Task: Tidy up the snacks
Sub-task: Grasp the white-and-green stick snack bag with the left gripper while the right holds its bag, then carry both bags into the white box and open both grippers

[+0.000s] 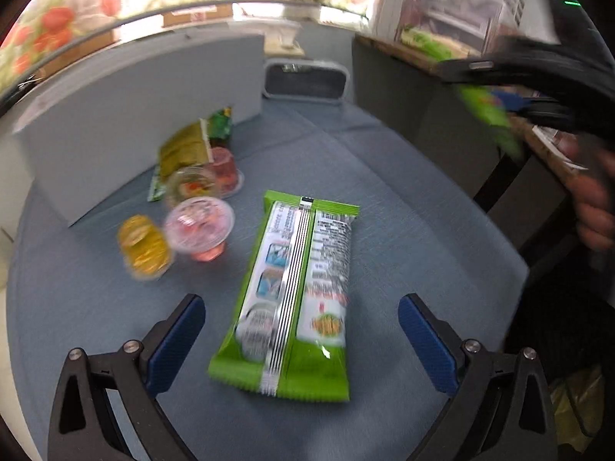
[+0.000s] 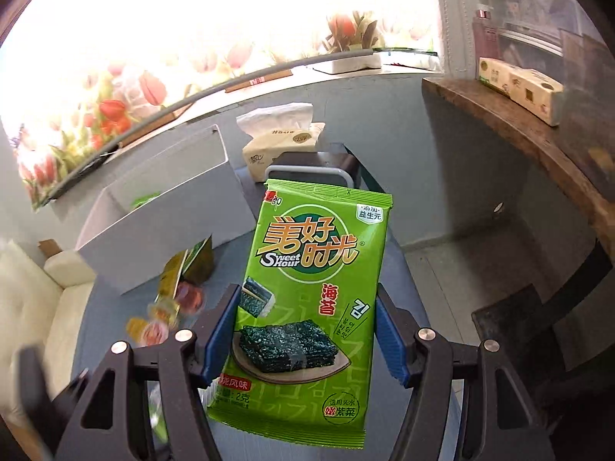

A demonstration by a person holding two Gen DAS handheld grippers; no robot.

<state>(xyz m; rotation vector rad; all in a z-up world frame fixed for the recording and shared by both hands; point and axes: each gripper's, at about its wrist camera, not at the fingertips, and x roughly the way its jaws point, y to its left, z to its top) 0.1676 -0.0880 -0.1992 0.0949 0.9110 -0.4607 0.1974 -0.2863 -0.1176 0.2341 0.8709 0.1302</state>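
My left gripper [image 1: 301, 326] is open above a green seaweed packet [image 1: 292, 296] that lies face down on the blue-grey table [image 1: 403, 211]; the packet sits between the jaws, untouched. My right gripper [image 2: 307, 330] is shut on a second green seaweed packet [image 2: 311, 307], held upright in the air; it also shows at the upper right of the left wrist view [image 1: 488, 115]. Jelly cups [image 1: 198, 226], a yellow snack [image 1: 144, 247] and olive-green packets [image 1: 184, 153] lie by a white box [image 1: 134, 115].
The white open box [image 2: 161, 211] stands at the table's left. A grey stand [image 1: 305, 80] and a tissue pack [image 2: 276, 146] are at the back. A wooden shelf [image 2: 538, 134] with a carton runs along the right. A cream sofa [image 2: 34, 307] is at left.
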